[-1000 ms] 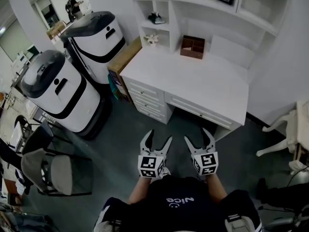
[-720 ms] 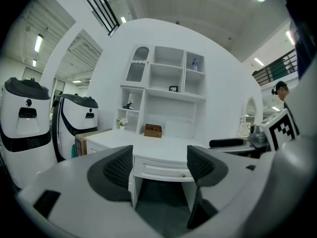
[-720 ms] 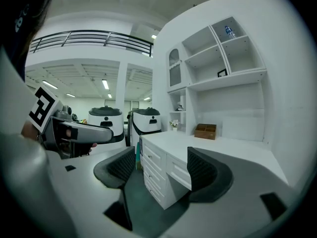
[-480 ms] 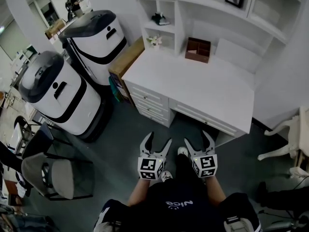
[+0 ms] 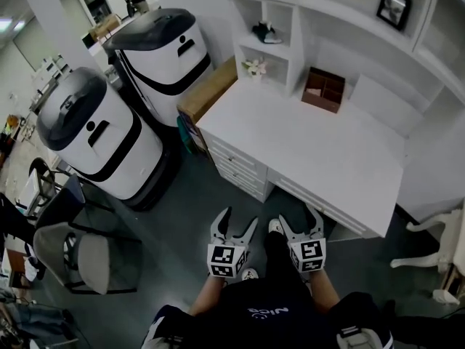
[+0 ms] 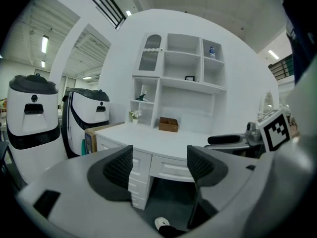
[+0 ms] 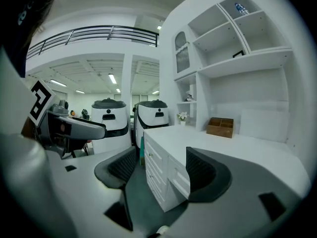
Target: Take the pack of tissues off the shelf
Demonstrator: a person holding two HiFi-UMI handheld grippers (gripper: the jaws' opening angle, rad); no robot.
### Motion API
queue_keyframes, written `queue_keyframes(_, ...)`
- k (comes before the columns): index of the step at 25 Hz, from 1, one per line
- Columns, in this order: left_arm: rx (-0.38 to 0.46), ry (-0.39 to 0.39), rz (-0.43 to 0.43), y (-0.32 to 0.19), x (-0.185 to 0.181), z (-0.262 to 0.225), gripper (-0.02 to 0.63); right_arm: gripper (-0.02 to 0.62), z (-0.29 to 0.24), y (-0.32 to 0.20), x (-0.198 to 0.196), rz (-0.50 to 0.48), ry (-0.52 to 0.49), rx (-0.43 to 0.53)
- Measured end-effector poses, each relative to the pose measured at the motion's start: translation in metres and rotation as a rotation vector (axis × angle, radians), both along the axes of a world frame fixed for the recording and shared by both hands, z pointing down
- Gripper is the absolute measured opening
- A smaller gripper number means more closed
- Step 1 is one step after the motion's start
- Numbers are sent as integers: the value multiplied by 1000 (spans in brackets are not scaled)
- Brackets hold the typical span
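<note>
A white desk (image 5: 341, 162) with a shelf unit (image 5: 290, 20) above it stands ahead of me. A small blue-and-white item (image 6: 212, 52) lies in the top right shelf compartment; it is too small to tell whether it is the pack of tissues, and it shows again as the same item (image 7: 241, 8) in the right gripper view. My left gripper (image 5: 238, 220) and right gripper (image 5: 299, 220) are held side by side over the floor, short of the desk front. Both are open and hold nothing. The left gripper (image 6: 159, 165) and right gripper (image 7: 159, 166) point at the desk drawers.
On the desk stands a brown wooden box (image 5: 323, 89) and a small plant (image 5: 254, 67). A picture frame (image 5: 393, 7) sits on a shelf. Two white-and-black machines (image 5: 102, 140) (image 5: 163, 46) and a cardboard box (image 5: 211, 89) stand left of the desk. A grey chair (image 5: 73, 257) is at lower left.
I have stepped closer to the desk, so it now sits larger and lower in the head view. Both grippers stay open, side by side.
</note>
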State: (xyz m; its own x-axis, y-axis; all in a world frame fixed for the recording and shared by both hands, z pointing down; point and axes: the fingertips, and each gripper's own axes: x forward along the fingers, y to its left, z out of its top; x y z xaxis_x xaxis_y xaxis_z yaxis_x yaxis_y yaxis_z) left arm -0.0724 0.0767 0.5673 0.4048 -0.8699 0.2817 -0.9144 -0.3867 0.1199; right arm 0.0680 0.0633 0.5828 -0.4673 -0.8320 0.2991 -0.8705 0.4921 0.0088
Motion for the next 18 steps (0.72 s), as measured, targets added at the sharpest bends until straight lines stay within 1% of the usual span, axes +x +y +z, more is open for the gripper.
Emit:
queue_keyframes(4, -24, -14, -17, -44, 2, 0, 339, 310, -2, -57, -2, -46, -5, 0)
queue_keyframes(9, 11, -14, -52, -110, 5, -12, 339, 310, -13, -125, -3, -81, -4, 15)
queue_keyframes(13, 7, -5, -79, -153, 13, -17, 341, 310, -27, -174, 0, -112, 0, 50)
queue_keyframes(18, 32, 9, -100, -204, 27, -22, 339, 310, -36, -223, 8, -144, 10, 64)
